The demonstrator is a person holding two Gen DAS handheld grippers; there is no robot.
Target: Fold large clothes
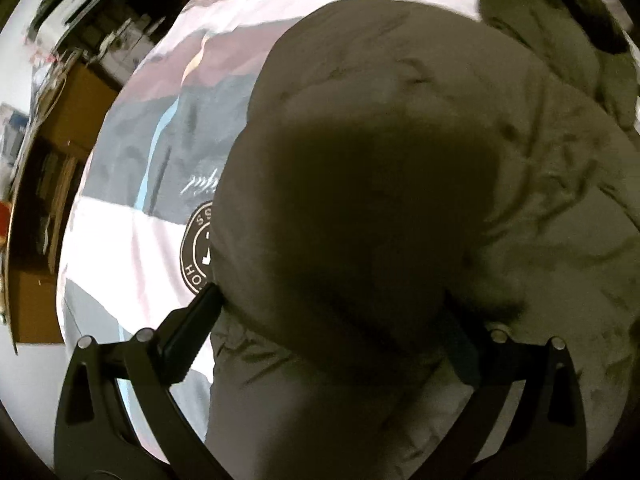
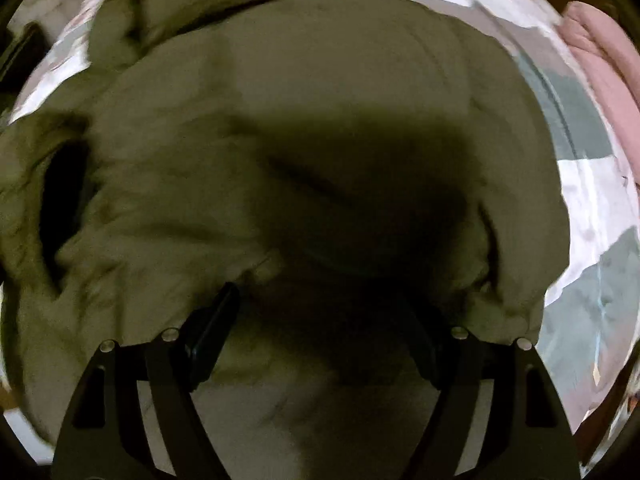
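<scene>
Olive padded jacket [image 1: 400,128] lies on the bed over a grey/white/pink patterned duvet [image 1: 132,216]; it fills most of both views. Long axis seems to run near-to-far, w/ a bunched hood or collar [image 1: 568,8] at the far end, far right in left wrist view, far left in right wrist view. Blurry, so orientation only approx.

Left gripper [image 1: 332,312]: jaws spread wide, a thick fold of jacket bulging between them, left finger [image 1: 196,332] touching the fabric edge. Can't tell if it actually pinches.

Right gripper [image 2: 324,320]: also spread wide over dark shadowed fabric; grip unclear. Pink blanket [image 2: 600,72] sits far right on the bed.
</scene>
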